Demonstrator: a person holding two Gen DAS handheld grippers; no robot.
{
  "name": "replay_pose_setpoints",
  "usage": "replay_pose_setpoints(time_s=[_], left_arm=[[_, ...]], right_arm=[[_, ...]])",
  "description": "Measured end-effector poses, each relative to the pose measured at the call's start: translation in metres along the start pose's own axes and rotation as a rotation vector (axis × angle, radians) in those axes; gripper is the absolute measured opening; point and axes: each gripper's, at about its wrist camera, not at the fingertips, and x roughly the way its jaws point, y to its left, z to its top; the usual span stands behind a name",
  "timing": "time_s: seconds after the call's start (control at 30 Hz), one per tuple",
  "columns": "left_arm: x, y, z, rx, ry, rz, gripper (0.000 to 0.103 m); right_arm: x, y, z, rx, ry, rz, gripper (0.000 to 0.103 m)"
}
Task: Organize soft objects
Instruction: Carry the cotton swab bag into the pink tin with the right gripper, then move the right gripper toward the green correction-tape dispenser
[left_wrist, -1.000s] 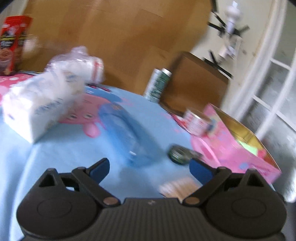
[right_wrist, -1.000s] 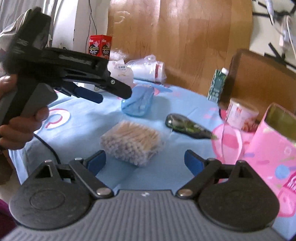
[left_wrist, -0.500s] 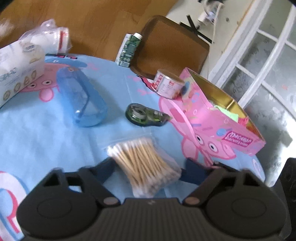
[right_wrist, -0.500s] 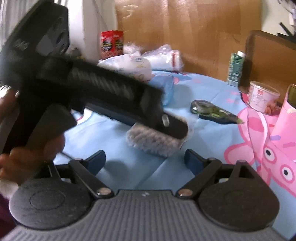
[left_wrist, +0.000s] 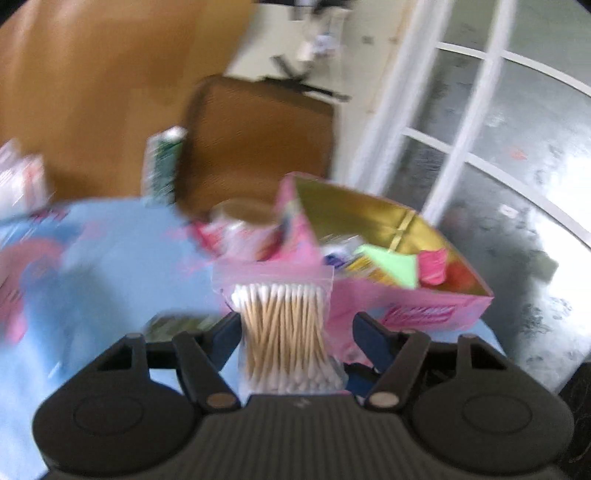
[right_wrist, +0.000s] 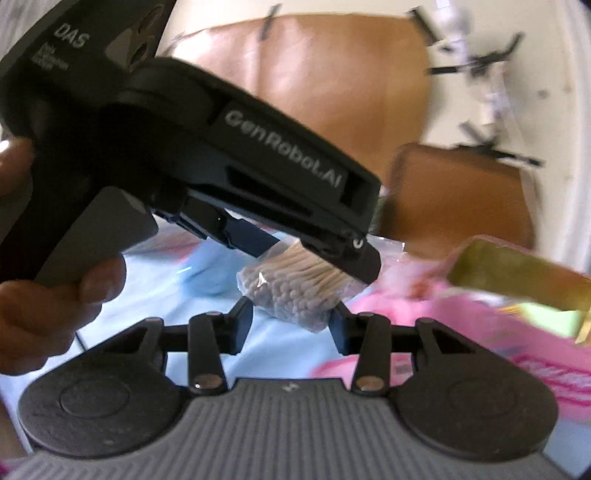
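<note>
A home: cartoon tablecloth (left_wrist: 110, 258), brown chair (left_wrist: 258, 147), paned window (left_wrist: 480, 129).

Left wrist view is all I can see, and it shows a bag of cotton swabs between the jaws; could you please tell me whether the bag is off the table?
Observer: It seems so. In the right wrist view the left gripper, whose jaws have just been closing, pinches the bag of cotton swabs, and the bag hangs above the blue tablecloth.
Operator: Thank you. Where is the right gripper?
Observer: The right gripper sits just below the bag. Its jaws have just been closing and the bag's lower corner shows between them, but I cannot tell whether they touch it.
</note>
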Motion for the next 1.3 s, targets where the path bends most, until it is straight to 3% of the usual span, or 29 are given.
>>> replay_pose_setpoints(time_s=[0.23,0.33,0.47,0.53,0.63,0.8,1.03,1.2,1.3], left_arm=[[0.068,-0.079,0.045,0.166,-0.003,-0.135,0.068],[0.099,-0.109,0.053,0.208,0.013,-0.170,0.075],[0.125,-0.127,0.046,0.263,0.009,-0.080,0.077],[0.126,-0.118,0.040,0.236,0.026,-0.073,0.077],[0.122,-0.098,0.034,0.188,0.036,-0.047,0.077],[0.093,-0.061,0.022,0.104,0.007,-0.041,0.077],[0.028,0.003,-0.001,0.010,-0.082,0.035,0.079],[-0.010,0.063,-0.037,-0.081,-0.073,0.203,0.079],[-0.027,0.086,-0.057,-0.108,-0.055,0.244,0.079]], right_arm=[[-0.013,-0.076,0.005,0.053,-0.047,-0.247,0.047],[-0.009,-0.108,0.002,0.074,-0.023,-0.359,0.048],[-0.001,-0.150,-0.011,0.128,0.052,-0.566,0.051],[-0.008,-0.165,-0.018,0.186,0.042,-0.603,0.056],[-0.013,-0.169,-0.020,0.239,0.019,-0.604,0.057],[-0.005,-0.148,-0.015,0.225,-0.026,-0.550,0.057],[0.010,-0.085,0.005,0.117,-0.076,-0.341,0.057],[0.038,-0.046,0.015,0.094,-0.018,-0.175,0.057],[0.059,-0.022,0.017,0.073,0.045,-0.079,0.062]])
